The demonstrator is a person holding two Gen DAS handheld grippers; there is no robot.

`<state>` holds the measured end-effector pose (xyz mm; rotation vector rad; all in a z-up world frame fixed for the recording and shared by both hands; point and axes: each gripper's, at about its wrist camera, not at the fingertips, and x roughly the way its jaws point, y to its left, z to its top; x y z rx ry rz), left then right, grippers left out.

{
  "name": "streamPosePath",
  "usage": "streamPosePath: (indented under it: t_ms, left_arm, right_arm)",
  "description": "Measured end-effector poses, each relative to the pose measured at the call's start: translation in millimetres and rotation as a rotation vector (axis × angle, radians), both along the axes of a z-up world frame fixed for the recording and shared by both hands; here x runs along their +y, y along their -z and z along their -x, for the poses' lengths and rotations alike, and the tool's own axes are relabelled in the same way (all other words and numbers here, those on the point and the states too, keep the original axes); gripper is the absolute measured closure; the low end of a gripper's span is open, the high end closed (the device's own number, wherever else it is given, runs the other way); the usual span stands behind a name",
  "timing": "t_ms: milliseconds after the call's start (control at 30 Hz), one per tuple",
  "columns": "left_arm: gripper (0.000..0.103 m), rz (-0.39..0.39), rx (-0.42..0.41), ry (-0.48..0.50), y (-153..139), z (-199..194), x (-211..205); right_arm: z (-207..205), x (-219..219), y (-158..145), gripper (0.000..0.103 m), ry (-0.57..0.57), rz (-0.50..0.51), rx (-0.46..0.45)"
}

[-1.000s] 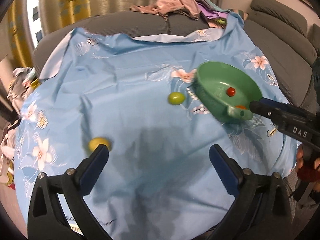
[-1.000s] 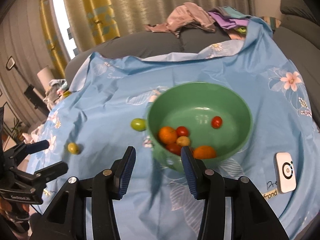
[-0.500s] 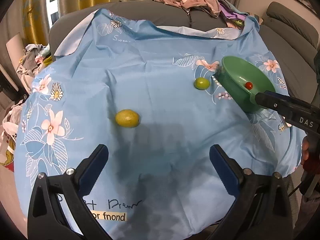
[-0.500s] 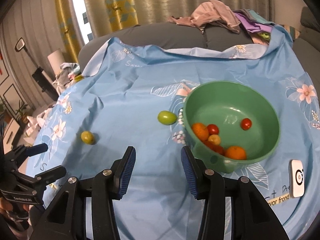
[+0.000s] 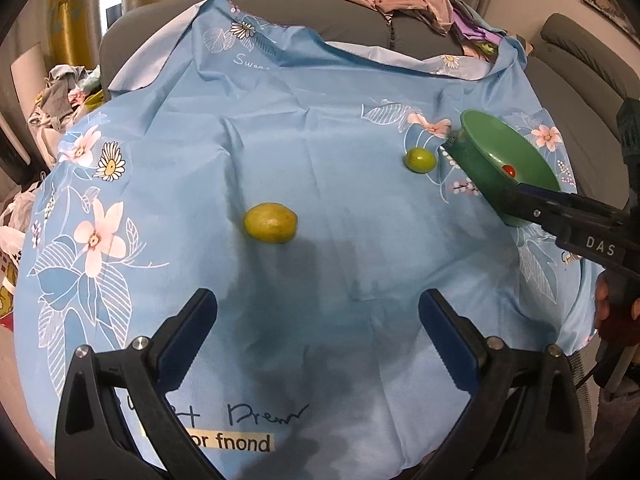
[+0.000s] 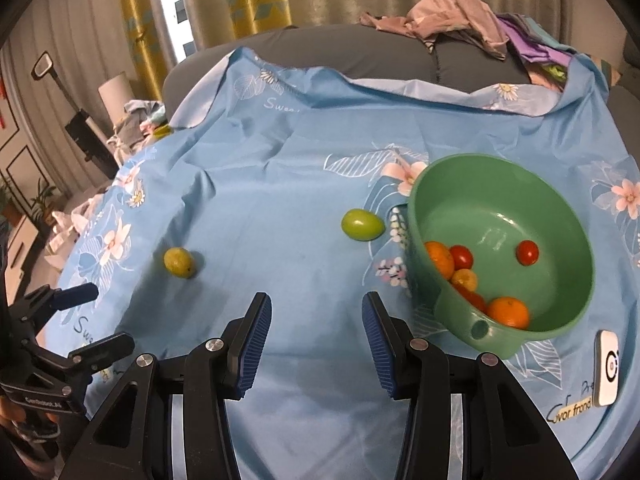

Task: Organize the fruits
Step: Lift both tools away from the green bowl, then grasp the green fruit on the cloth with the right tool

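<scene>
Green plastic made up the bowl (image 6: 560, 216) that everything else could be placed by: it sat on the blue flowered cloth (image 6: 280, 184) with oranges and small red tomatoes already inside, and two fruits were not yet in it. A green fruit (image 6: 362, 225) lay just beside the bowl's rim on the side away from the white tag (image 6: 608, 366), not touching it as far as I could tell, and a yellow-green fruit (image 5: 271, 223) lay well apart from the bowl, farther out across the cloth. The step in hand looked to me like gathering those two. To do it well, I judged, each fruit wanted a grip square across its middle, since both were smooth and rounded and would likely roll on the slack, creased cloth if nudged from one side. Lowering each fruit over the bowl's open centre, not at the rim, seemed wise, as the bowl looked light enough to tip. The left gripper (image 5: 318, 316) had its jaws spread wide over bare cloth, on the near side of the yellow-green fruit, holding and touching nothing. The right gripper (image 6: 316, 320) stood only partly open, nothing between its blue pads (image 6: 256, 344), pointing at cloth beside the bowl, short of the green fruit.
</scene>
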<state>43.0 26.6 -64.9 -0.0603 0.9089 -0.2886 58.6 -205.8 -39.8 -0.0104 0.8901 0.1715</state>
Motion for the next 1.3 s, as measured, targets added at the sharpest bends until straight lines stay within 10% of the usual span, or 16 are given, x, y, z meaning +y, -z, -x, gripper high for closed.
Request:
streamPosePath:
  t_ms: [1300]
  left_arm:
    - [0.018, 0.017, -0.015, 0.039, 20, -54, 19]
  right_arm:
    - [-61, 20, 46, 0.055, -0.002, 0.083, 0.091]
